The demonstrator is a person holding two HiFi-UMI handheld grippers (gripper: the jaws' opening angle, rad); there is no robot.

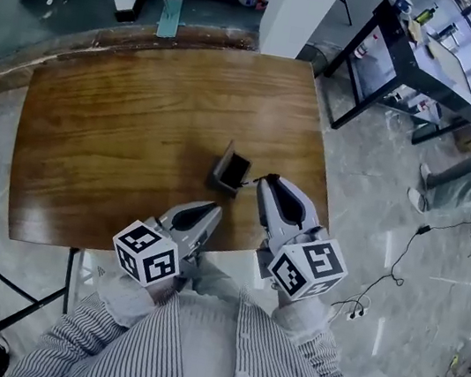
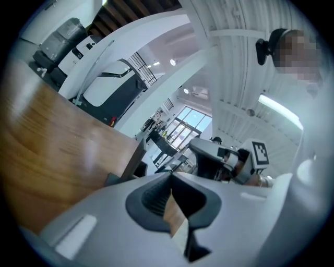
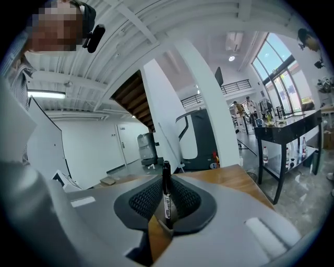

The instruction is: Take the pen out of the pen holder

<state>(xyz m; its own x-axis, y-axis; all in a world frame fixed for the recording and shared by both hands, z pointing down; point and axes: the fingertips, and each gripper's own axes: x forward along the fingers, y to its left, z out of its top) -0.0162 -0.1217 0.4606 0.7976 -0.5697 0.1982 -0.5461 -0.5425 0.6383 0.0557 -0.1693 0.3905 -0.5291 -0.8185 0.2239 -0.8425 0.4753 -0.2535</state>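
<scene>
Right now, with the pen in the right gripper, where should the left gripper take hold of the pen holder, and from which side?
Probably grip the pen holder across its flat walls near the rim, coming from the near table edge, where the left gripper is. It is an open box with straight sides, alone on the table, so nothing blocks the way. Open the jaws first.

The right tongs (image 3: 165,183) clamp a black pen (image 3: 167,202) upright — wooden table (image 3: 229,175) just beyond.
</scene>
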